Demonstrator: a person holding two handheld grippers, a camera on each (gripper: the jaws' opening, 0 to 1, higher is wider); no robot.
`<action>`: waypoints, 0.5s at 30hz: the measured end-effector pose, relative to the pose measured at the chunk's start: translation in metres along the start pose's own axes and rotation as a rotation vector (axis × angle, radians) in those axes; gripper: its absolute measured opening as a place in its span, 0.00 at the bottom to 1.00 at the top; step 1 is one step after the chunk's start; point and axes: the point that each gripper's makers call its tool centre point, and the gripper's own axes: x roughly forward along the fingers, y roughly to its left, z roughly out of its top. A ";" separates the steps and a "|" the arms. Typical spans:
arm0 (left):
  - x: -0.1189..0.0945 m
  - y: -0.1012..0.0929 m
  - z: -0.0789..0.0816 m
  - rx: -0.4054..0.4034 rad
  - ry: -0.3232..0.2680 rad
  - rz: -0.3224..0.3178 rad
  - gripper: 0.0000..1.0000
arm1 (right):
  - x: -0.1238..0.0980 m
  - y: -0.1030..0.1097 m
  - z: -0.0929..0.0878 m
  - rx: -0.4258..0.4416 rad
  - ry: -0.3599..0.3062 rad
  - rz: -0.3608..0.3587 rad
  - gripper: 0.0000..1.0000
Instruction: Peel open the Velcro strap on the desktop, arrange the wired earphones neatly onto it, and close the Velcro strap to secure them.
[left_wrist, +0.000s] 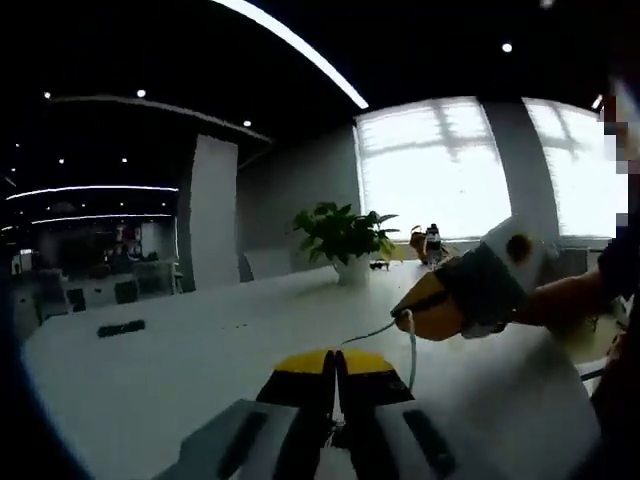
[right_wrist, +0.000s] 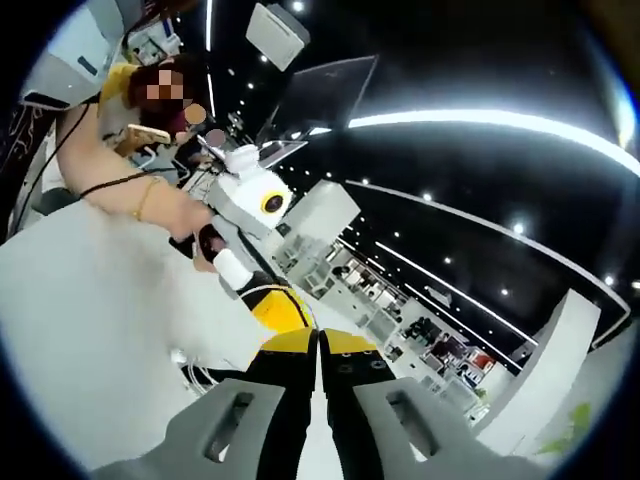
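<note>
Both grippers (left_wrist: 335, 362) (right_wrist: 319, 345) raised off white desk (left_wrist: 200, 350), jaws closed (pinching earphone cable (left_wrist: 385, 330)).

Two claws (left_wrist: 335, 365), one potted plant (left_wrist: 343, 240)

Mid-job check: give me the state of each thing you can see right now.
left gripper: shut, cable at its tips.
right gripper: shut on the earphone cable.
earphone cable: off the table, strung between both grippers.
Velcro strap: lying flat on the table, untouched.
potted plant: upright.
</note>
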 end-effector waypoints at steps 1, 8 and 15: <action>-0.003 0.003 0.001 -0.002 0.011 0.027 0.07 | 0.001 0.003 -0.003 0.002 0.005 0.008 0.05; -0.018 0.013 -0.020 0.223 0.198 0.217 0.06 | 0.010 0.022 -0.028 -0.035 0.072 0.085 0.05; -0.026 0.000 -0.041 0.257 0.265 0.218 0.06 | 0.011 0.030 -0.029 -0.051 0.088 0.114 0.04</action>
